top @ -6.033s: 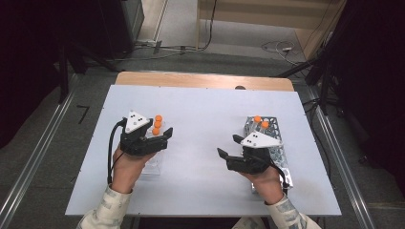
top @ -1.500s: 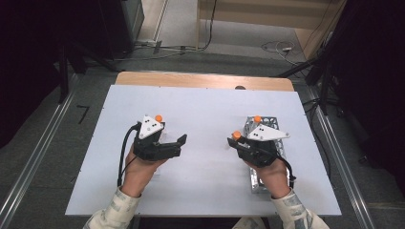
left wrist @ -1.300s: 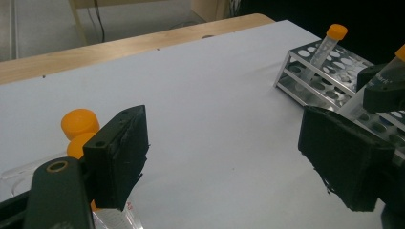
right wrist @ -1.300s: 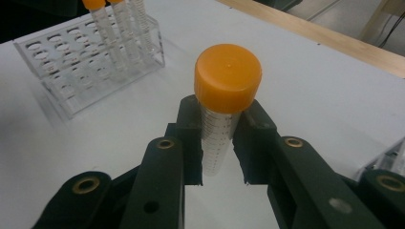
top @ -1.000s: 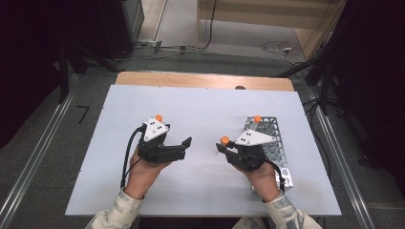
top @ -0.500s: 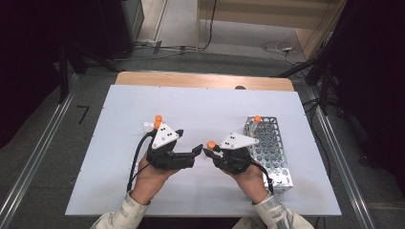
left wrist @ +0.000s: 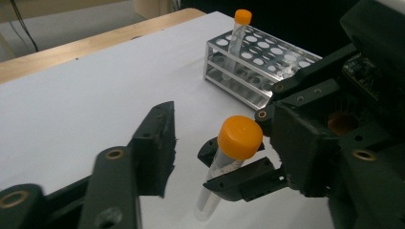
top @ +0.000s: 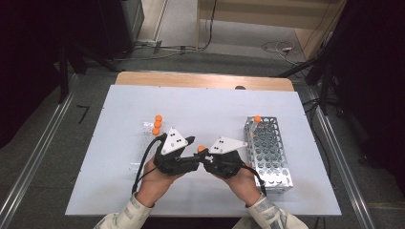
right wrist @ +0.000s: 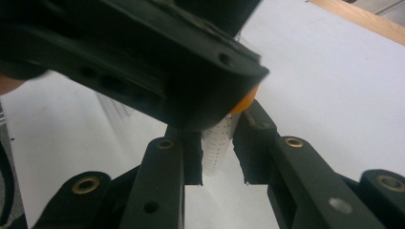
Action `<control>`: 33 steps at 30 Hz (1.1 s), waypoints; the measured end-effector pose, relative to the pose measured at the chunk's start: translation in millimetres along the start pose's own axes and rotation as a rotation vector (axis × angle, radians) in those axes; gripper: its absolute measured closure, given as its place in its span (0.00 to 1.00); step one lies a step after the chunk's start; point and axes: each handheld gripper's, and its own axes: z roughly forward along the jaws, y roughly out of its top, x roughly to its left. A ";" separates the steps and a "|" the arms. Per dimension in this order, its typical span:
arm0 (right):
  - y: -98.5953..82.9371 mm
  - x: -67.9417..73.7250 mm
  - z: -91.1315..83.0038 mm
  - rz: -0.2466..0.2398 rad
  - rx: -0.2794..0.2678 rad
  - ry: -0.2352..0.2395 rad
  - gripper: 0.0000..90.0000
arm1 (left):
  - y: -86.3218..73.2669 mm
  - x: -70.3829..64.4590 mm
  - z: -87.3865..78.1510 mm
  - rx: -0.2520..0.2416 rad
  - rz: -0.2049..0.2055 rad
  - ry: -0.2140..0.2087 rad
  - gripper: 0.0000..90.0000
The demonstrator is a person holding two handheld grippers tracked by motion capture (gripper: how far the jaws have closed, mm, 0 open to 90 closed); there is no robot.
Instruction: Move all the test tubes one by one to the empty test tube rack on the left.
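Note:
A clear tube with an orange cap (top: 201, 149) stands nearly upright between my two grippers at the front middle of the white table (top: 119, 100). My right gripper (top: 207, 157) is shut on the tube (right wrist: 217, 143) just below its cap. My left gripper (top: 193, 151) is open and faces it closely; one of its fingers (left wrist: 155, 138) stands to the left of the capped tube (left wrist: 236, 143), apart from it. A metal rack (top: 268, 152) lies to the right with one capped tube (top: 257, 119) standing in its far corner.
Three orange-capped tubes (top: 156, 124) lie on the table just beyond my left gripper. The rack (left wrist: 267, 57) stands behind the right gripper in the left gripper view. A wooden strip (top: 205, 80) runs along the table's far edge.
Both grippers have moved inward to the table's middle. The right one carried the tube leftward, away from the rack. The left one moved right, uncovering the lying tubes.

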 end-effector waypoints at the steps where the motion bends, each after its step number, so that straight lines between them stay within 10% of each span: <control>1: 0.1 0.7 -0.2 0.002 0.002 0.000 0.79 | -0.3 -0.3 0.5 0.004 0.005 -0.010 0.53; 16: -0.2 2.9 0.1 -0.002 0.005 0.005 0.78 | -2.8 -2.9 4.3 0.029 0.044 -0.023 0.78; 25: 0.3 0.2 -1.3 0.041 0.032 0.012 0.39 | 2.8 12.6 -10.0 0.001 -0.002 -0.008 0.78; 33: -2.9 -9.1 -9.4 0.068 0.015 -0.021 0.33 | 9.9 35.2 -33.8 -0.028 -0.053 0.035 0.78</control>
